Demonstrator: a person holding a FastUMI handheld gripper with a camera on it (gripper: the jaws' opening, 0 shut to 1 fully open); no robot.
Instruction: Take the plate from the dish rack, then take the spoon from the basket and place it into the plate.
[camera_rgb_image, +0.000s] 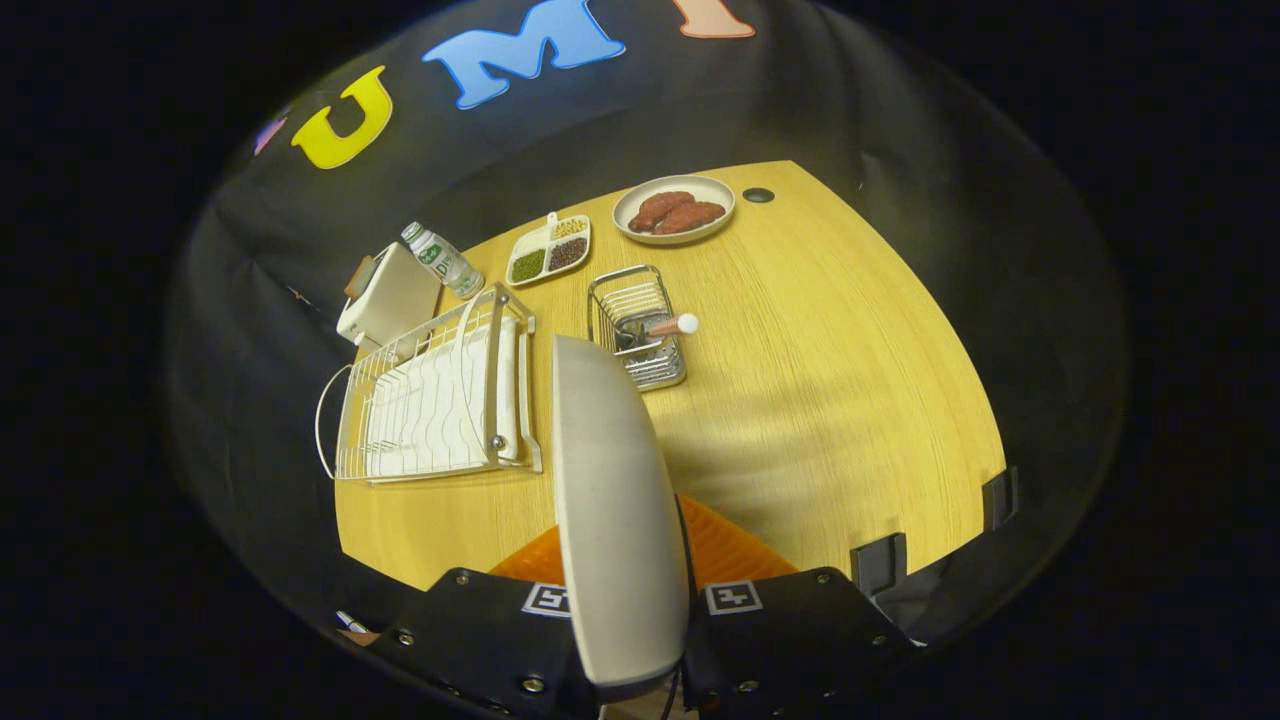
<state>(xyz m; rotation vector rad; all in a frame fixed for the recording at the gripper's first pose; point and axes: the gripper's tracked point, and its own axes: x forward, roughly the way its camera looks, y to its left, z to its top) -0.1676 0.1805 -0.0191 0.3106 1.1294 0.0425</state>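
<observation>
Gripper view: jaws clamp the plate (615, 520) edge-on above the worktop (830, 400); dish rack (435, 395) beside it; spoon (668, 326) sits in the basket (640, 330) beyond.

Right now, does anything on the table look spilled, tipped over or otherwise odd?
One thing: the bottle lies on its side between the white box and the divided tray, not upright. Nothing looks spilled. The hand-held gripper is shut on the plate, held edge-on above the table.

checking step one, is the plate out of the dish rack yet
Out. The plate stands on edge, clamped between the tool fingers, above the table; the dish rack holds no plates.
</observation>
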